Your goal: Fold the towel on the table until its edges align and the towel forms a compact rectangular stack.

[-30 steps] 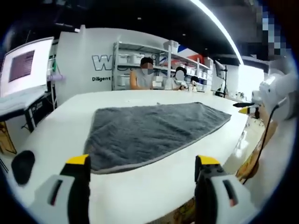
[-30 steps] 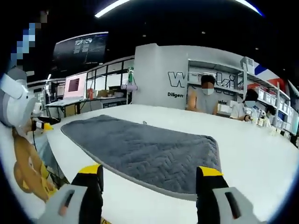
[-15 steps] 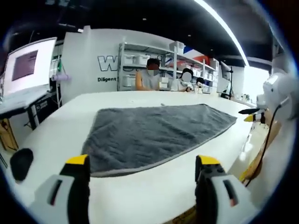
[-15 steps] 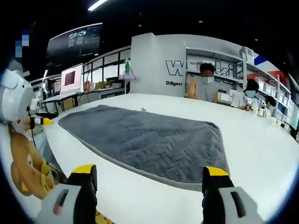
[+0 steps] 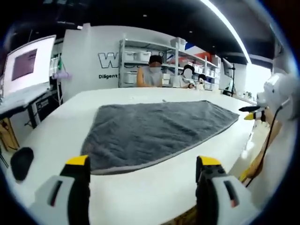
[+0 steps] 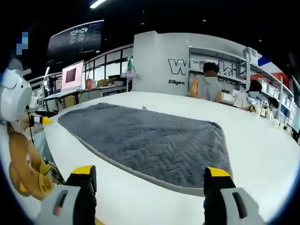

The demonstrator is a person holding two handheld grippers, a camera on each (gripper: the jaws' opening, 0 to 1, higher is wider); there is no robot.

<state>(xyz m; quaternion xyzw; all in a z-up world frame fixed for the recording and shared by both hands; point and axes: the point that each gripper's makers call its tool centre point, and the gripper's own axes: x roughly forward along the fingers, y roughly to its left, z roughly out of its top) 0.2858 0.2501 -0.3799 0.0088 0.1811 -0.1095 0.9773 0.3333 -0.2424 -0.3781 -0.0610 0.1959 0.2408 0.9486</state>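
A grey towel (image 5: 154, 129) with a lighter hem lies spread flat on the white table (image 5: 61, 122). In the right gripper view the same towel (image 6: 150, 138) stretches from far left to near right. My left gripper (image 5: 143, 180) is open, its yellow-tipped jaws standing wide apart just short of the towel's near edge. My right gripper (image 6: 150, 187) is open too, over the table a little before the towel's near hem. The other gripper (image 5: 255, 112) comes in at the right of the left gripper view, and at the left (image 6: 40, 121) of the right gripper view.
A black mouse-like object (image 5: 21, 161) lies on the table at the left. A monitor (image 5: 26, 65) stands beyond it. Shelves (image 5: 150, 61) and seated people (image 5: 152, 77) are behind the table. A person's bear-print clothing (image 6: 26, 164) is at the table's left edge.
Both cameras drifted slightly; the towel looks a little nearer in both views. The towel itself has not moved, and both grippers stay open.
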